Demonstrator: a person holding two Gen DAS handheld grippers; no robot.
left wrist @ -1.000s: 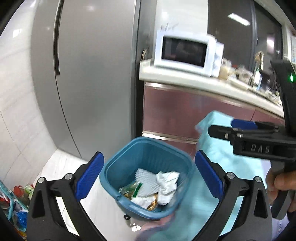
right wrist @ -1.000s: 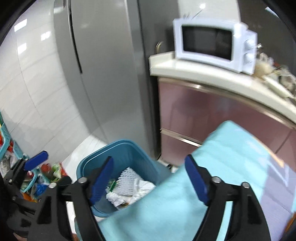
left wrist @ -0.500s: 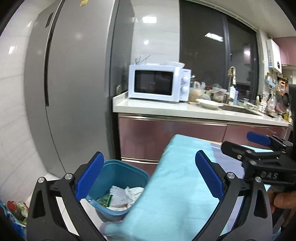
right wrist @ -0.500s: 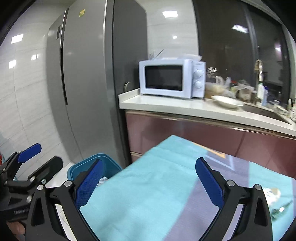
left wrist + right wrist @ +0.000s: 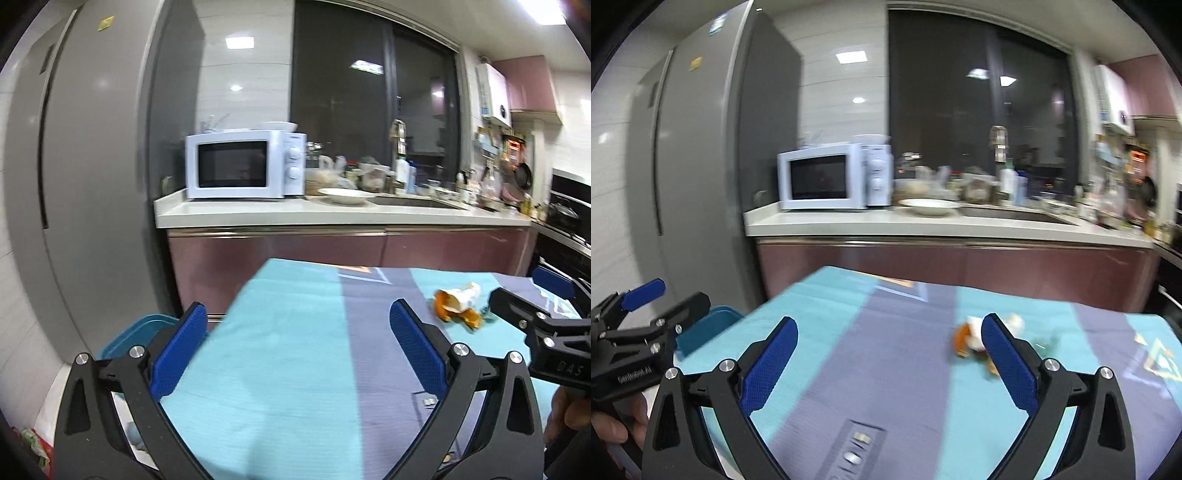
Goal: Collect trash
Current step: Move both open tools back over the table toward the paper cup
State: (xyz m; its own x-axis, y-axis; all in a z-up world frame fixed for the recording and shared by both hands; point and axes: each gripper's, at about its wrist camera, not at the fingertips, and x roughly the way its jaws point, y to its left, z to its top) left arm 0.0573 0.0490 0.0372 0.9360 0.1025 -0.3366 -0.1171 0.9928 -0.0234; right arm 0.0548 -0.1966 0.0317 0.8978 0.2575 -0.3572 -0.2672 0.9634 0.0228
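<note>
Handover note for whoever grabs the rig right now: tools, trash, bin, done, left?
Left tool: open, empty, over the blue tablecloth.
Right tool: open, empty, nearest the remaining litter.
Bin: blue, on the floor off the table's left end, by the fridge; contents not visible from here.
Trash left: a crumpled orange-and-white wrapper with small greenish scraps beside it, on the table's right half.
Done: cannot confirm from these views what has gone in the bin.
Left: probably pick up the wrapper and scraps with the right tool and carry them to the bin.
</note>
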